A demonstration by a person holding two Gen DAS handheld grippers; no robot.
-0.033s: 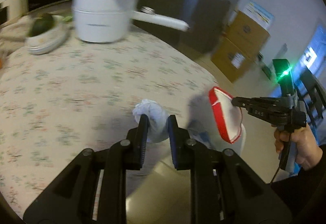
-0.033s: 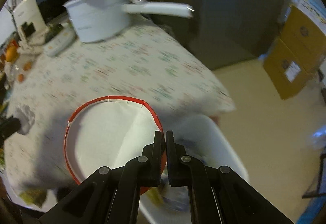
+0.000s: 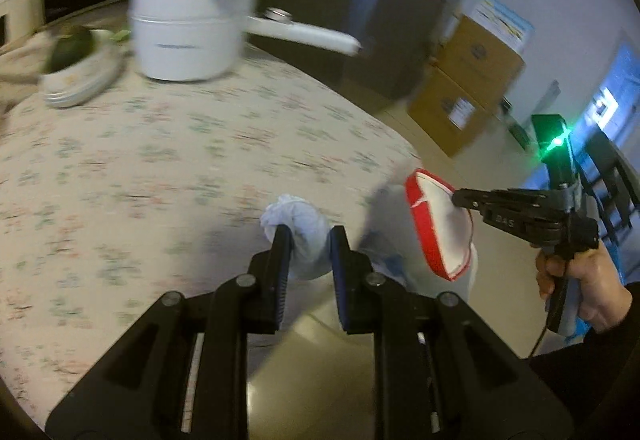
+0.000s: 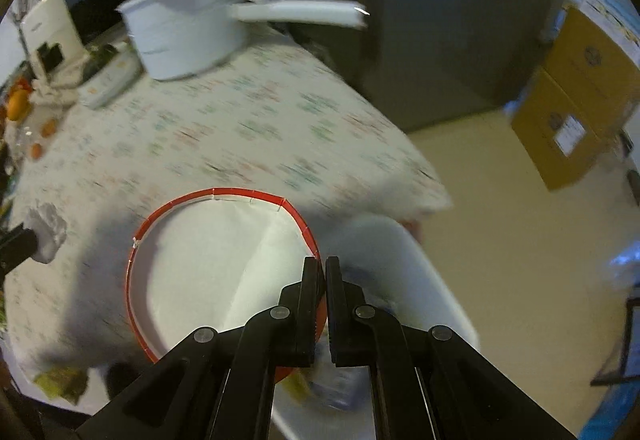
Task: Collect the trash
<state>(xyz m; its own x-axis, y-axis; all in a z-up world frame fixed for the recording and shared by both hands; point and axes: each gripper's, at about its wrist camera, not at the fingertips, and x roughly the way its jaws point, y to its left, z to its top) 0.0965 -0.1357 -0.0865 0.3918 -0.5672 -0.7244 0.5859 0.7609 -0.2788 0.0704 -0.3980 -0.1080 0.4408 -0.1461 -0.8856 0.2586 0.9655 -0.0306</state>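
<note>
The left gripper point(image 3: 306, 252) clamps a crumpled tissue point(image 3: 296, 224) at the table point(image 3: 160, 168) edge. The right gripper point(image 4: 323, 272), jaws nearly closed, pinches the rim of a red-rimmed paper bowl point(image 4: 208, 264) just beside it, above a white bin point(image 4: 400, 272). Recommended: keep both grips firm, carry each item over the bin opening, then release.

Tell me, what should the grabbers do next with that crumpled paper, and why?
Probably carry the crumpled tissue rightward to the red-rimmed paper bucket. The left gripper is shut on the tissue, lifted near the table edge, and the right gripper pinches the bucket's rim, holding it ready nearby.
</note>
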